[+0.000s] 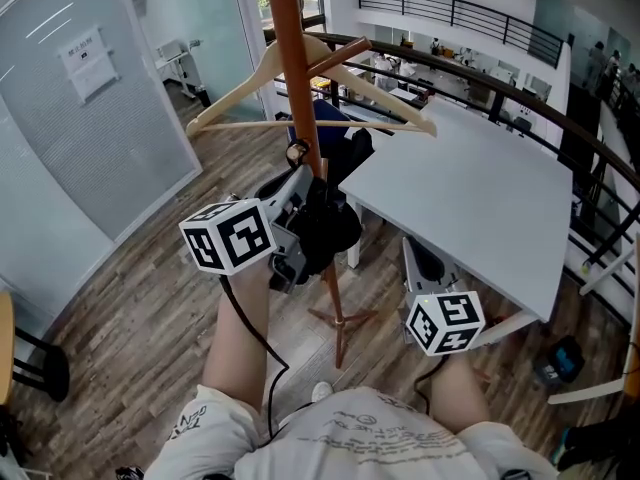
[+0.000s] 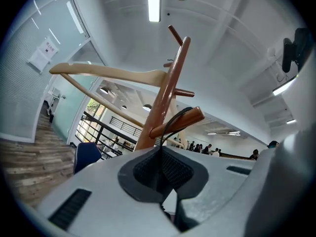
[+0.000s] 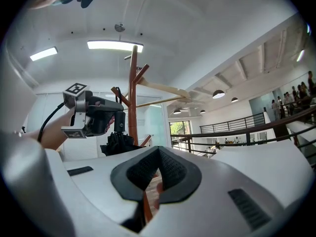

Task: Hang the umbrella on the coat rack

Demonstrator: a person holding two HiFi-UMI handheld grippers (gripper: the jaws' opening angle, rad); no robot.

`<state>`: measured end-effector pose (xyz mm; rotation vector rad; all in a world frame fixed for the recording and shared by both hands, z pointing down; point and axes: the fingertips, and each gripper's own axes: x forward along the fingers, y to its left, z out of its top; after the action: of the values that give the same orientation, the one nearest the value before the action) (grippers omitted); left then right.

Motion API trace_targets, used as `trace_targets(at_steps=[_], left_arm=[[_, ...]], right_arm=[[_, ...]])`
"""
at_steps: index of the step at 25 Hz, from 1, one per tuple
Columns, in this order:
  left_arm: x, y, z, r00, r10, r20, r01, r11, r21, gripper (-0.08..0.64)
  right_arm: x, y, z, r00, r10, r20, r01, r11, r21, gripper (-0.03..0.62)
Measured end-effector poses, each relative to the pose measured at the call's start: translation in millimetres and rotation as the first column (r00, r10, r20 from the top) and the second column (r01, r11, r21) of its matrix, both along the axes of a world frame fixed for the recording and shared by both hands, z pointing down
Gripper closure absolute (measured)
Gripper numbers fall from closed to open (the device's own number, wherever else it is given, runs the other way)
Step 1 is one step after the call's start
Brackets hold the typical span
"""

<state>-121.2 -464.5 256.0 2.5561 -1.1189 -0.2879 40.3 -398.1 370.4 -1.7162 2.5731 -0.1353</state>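
Against the coat rack (image 1: 288, 58), left gripper (image 1: 305, 185) clamps the umbrella (image 1: 332, 228) by its strap — right gripper (image 1: 413, 255) closed, empty.

The right gripper's (image 3: 158, 152) jaws meet at their tips, nothing between them. Beyond, the left gripper (image 3: 114, 116) grips a folded black umbrella (image 3: 117, 144) by its top, close beside the coat rack (image 3: 133, 93) pole, which also carries a pale wooden hanger (image 3: 165, 88).

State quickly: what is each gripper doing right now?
Left gripper: closed on the umbrella's strap.
Right gripper: closed, holding nothing.
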Motion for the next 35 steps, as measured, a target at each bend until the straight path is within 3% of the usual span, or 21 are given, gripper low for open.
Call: trace_targets(at_steps=[12, 21, 35], left_arm=[[-3.1, -17.3, 36.8, 1.000, -0.017, 0.021, 0.019, 0.998, -0.059, 0.555], [1.6, -26.4, 48.9, 0.997, -0.038, 0.074, 0.042, 0.998, -0.047, 0.555], [6.5, -24.1, 49.2, 0.982, -0.088, 0.168, 0.078, 0.995, 0.061, 0.554]], right_arm=[[-5.6, -8.4, 10.7, 1.000, -0.010, -0.016, 0.010, 1.000, -0.021, 0.591], [-2.1, -9.8, 12.1, 1.000, 0.002, -0.026, -0.003, 1.000, -0.027, 0.591], [4.4, -4.5, 15.2, 0.999, 0.019, -0.031, -0.020, 0.999, -0.033, 0.591]])
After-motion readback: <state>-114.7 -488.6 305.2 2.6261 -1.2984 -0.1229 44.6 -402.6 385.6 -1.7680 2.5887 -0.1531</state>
